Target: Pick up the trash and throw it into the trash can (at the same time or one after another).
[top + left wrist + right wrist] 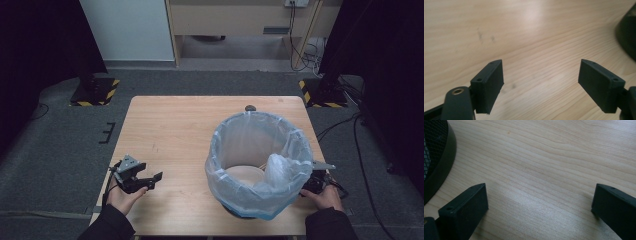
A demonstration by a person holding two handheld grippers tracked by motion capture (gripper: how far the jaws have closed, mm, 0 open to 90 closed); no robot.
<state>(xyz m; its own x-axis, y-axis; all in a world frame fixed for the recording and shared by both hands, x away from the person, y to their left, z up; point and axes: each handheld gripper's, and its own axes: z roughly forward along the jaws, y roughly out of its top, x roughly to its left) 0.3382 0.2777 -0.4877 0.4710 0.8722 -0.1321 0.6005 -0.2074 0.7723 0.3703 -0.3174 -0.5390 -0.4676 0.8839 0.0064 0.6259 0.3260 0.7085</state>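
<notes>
Pale wooden table (pixel 170 130) — small dark knob (pixel 250 107)

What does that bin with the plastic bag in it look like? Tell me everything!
The bin is round, dark and made of mesh, standing upright on the wooden table, toward its right front. A pale blue, see-through plastic bag lines it and folds down over the rim, hiding most of the outside. The bag bunches in a crumpled lump at the right inside. Something pale lies at the bottom, too unclear to name. The right gripper sits close beside it, jaws open.
</notes>
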